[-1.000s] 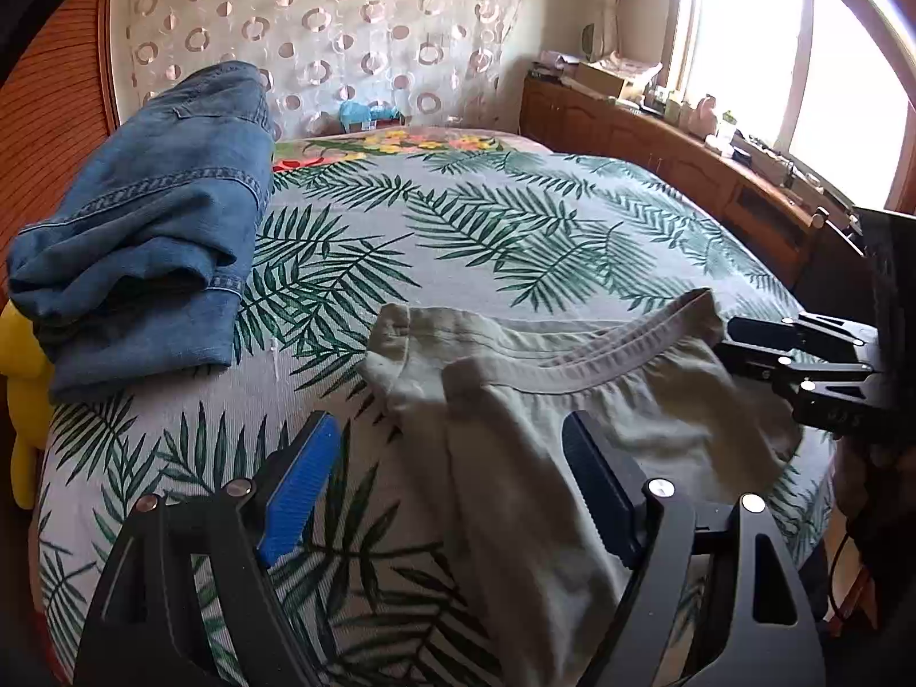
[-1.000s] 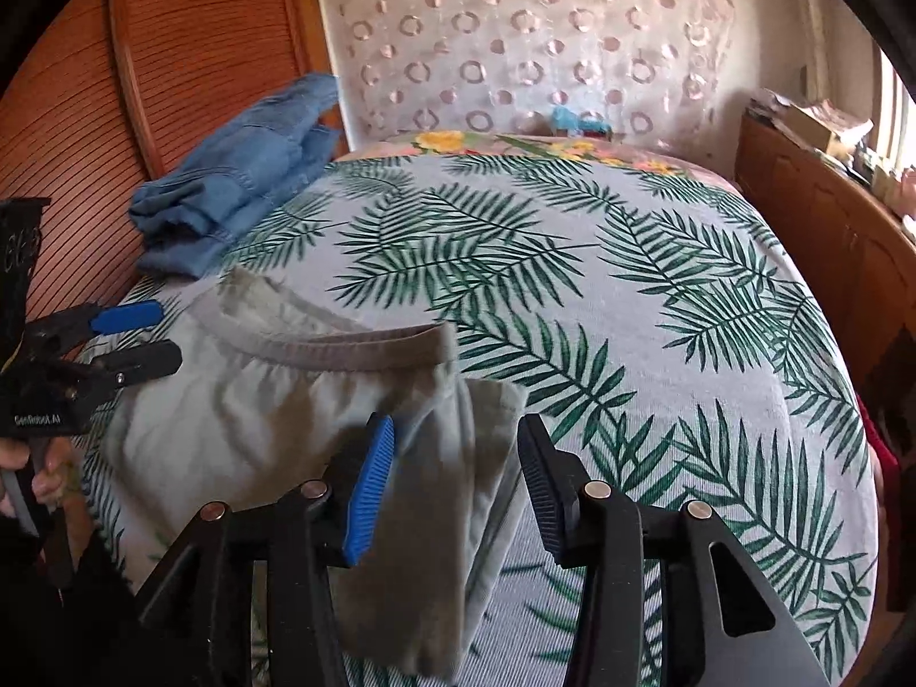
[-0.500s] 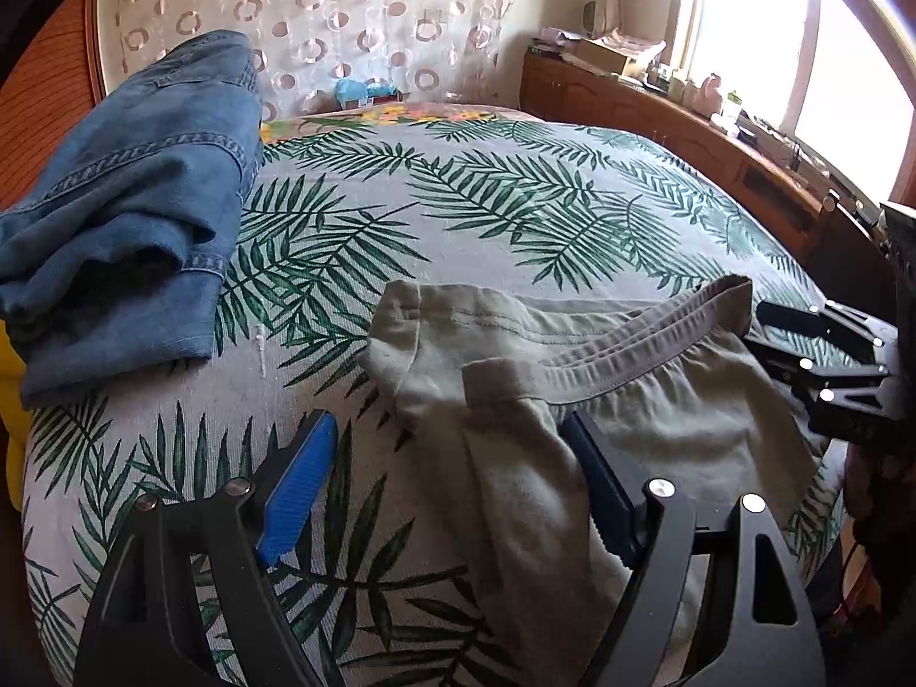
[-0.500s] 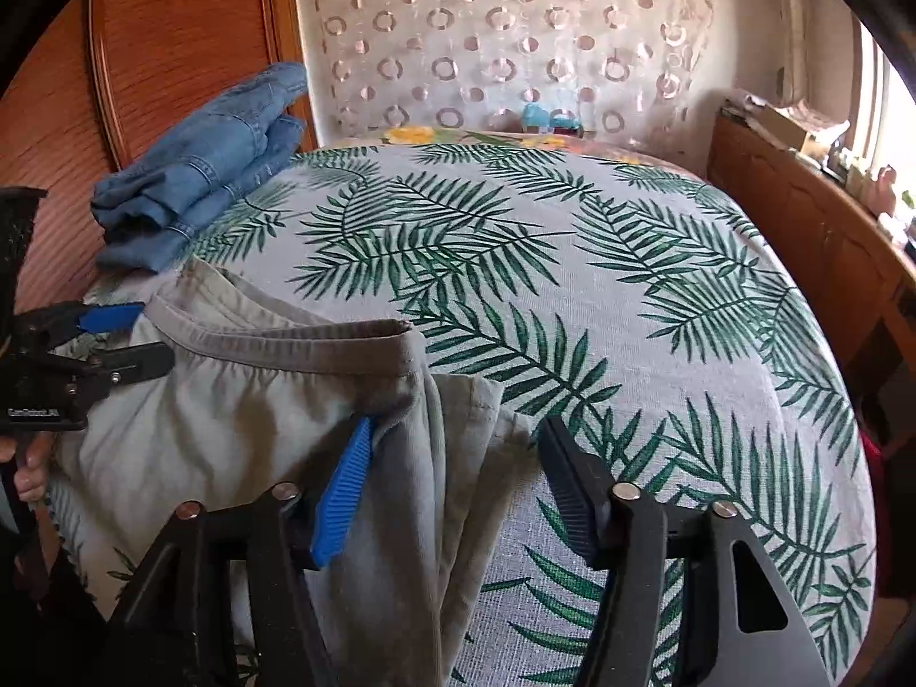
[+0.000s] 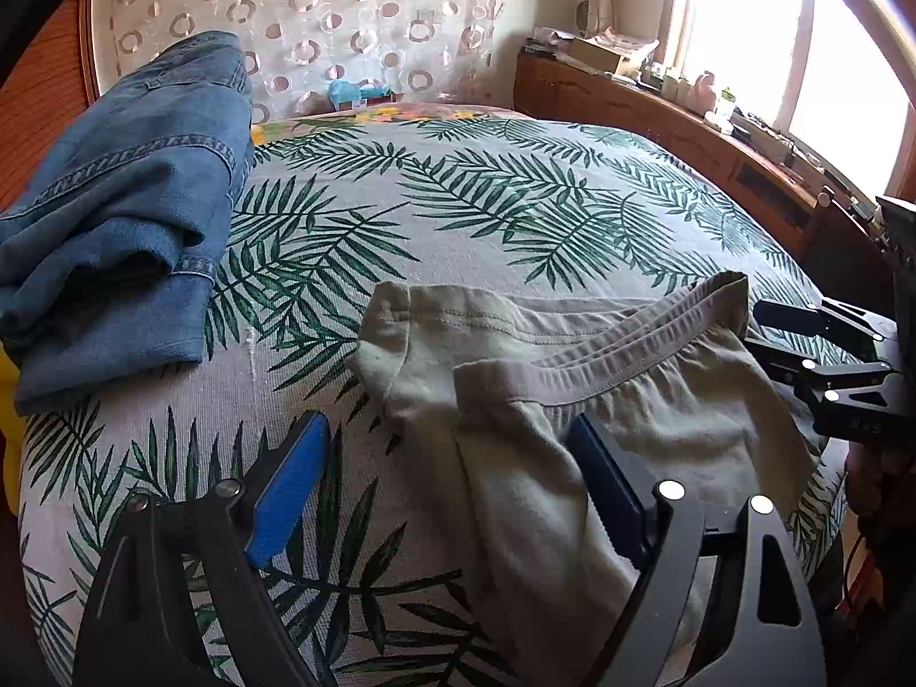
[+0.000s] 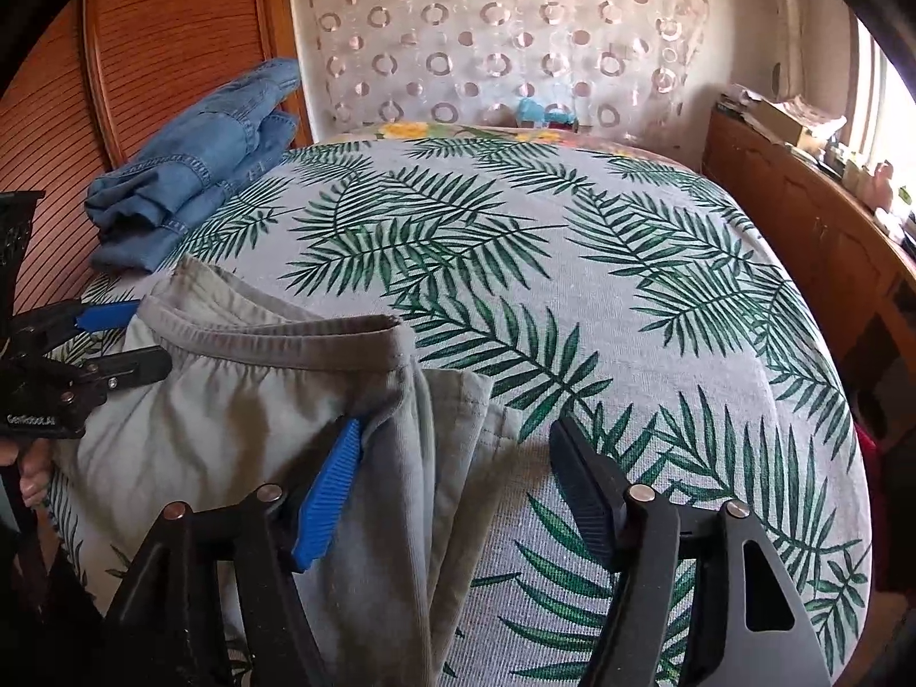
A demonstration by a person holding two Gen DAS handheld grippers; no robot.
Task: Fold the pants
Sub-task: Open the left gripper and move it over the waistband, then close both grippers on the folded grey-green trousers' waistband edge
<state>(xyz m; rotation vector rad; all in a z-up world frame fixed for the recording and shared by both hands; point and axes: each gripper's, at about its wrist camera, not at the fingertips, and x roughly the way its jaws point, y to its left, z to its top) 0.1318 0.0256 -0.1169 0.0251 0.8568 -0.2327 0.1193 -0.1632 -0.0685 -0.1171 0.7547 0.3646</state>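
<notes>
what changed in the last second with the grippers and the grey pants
The right gripper opened wider over the grey pants, with the fabric edge between its jaws but not pinched. The left gripper is opening slightly, also gripping nothing. The pants and folded jeans stayed put.

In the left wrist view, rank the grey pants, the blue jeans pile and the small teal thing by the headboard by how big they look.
1. grey pants and blue jeans pile: each fills a similar share of the view, and the pants lie nearer the camera, so no ranking between them.
2. small teal thing: far smaller, though also farthest away.

Right gripper [image 6: 452, 475] wider (pants [image 6: 229, 412] released)
</notes>
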